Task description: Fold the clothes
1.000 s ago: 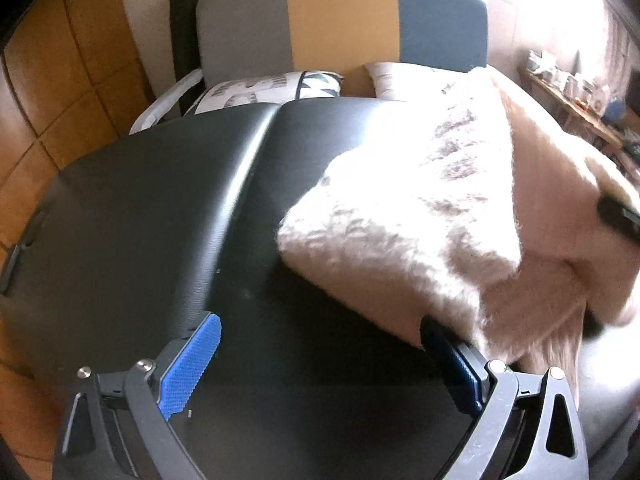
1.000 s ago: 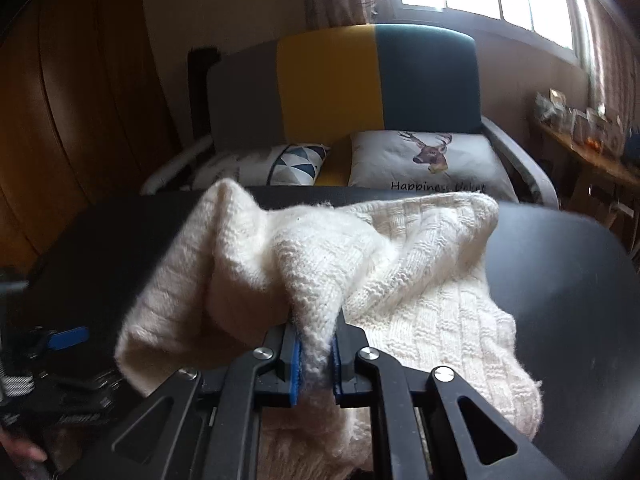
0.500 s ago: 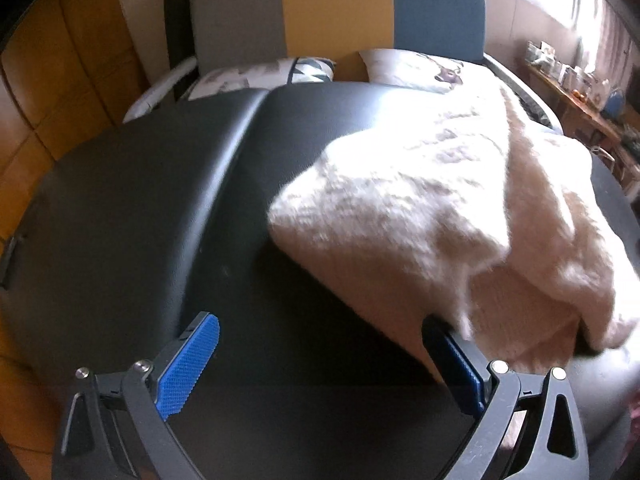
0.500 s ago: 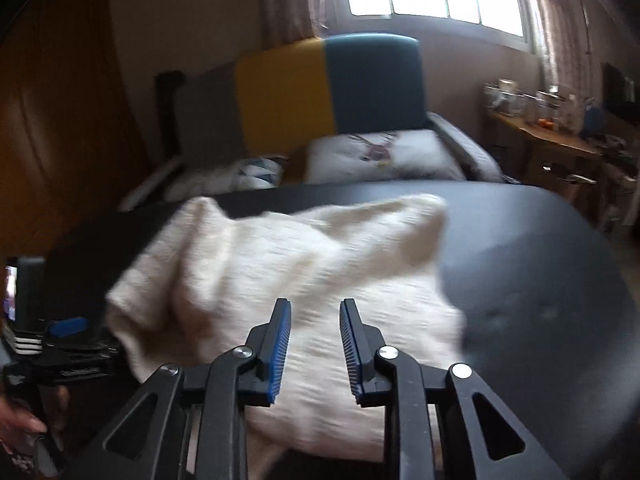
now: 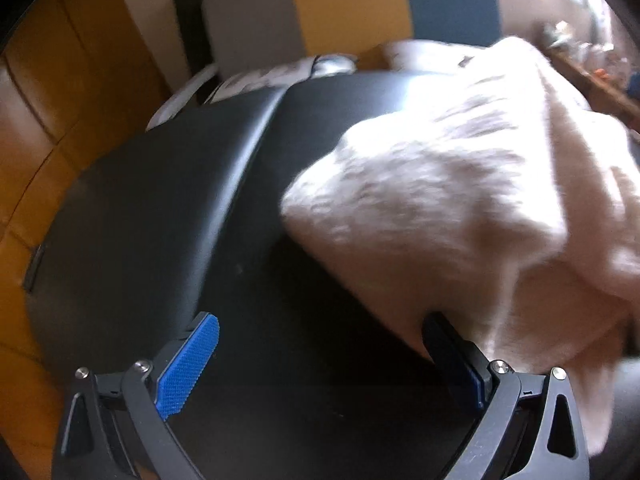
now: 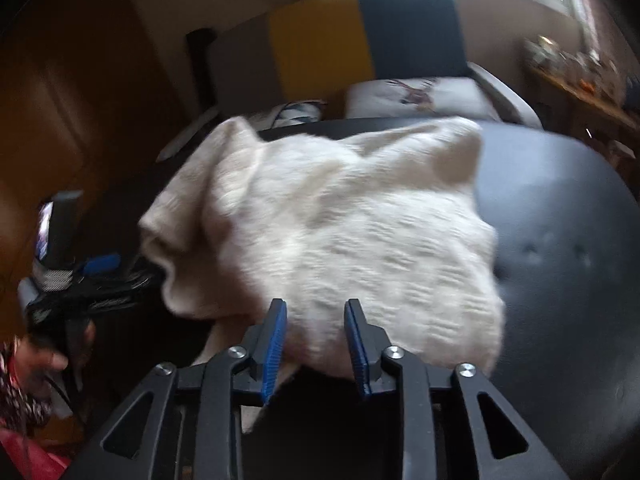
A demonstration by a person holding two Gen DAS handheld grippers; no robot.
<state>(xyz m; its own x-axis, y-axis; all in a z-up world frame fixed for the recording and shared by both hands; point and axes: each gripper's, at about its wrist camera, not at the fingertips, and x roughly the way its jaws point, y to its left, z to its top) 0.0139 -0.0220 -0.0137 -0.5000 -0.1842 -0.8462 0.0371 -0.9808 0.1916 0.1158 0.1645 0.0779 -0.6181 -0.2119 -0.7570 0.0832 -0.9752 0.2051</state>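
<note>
Since a second ago my right gripper [image 6: 316, 336] has let go of the cream sweater [image 6: 340, 232], jaws opening over it on the black table [image 6: 560, 240], while my left gripper [image 5: 320, 348] hangs wide, empty.

Left claw [image 5: 320, 354]: black plastic frame with triangular cut-outs at 7 and 5 o'clock of its own view. Blue, finely textured pads face each finger; one pad [image 5: 188, 364] shows plainly, the opposite one edge-on and dark. Silver screw heads [image 5: 501, 366] sit at the finger pivots, two per side.

Right claw [image 6: 316, 344]: same black frame, same triangular cut-outs, four silver screws in a row, blue ribbed pads [image 6: 275, 346] on the inner finger faces.

At 8 o'clock of the right wrist view, a sleeve [image 6: 18, 394] in a dark, light-speckled pattern; detail blurred.
</note>
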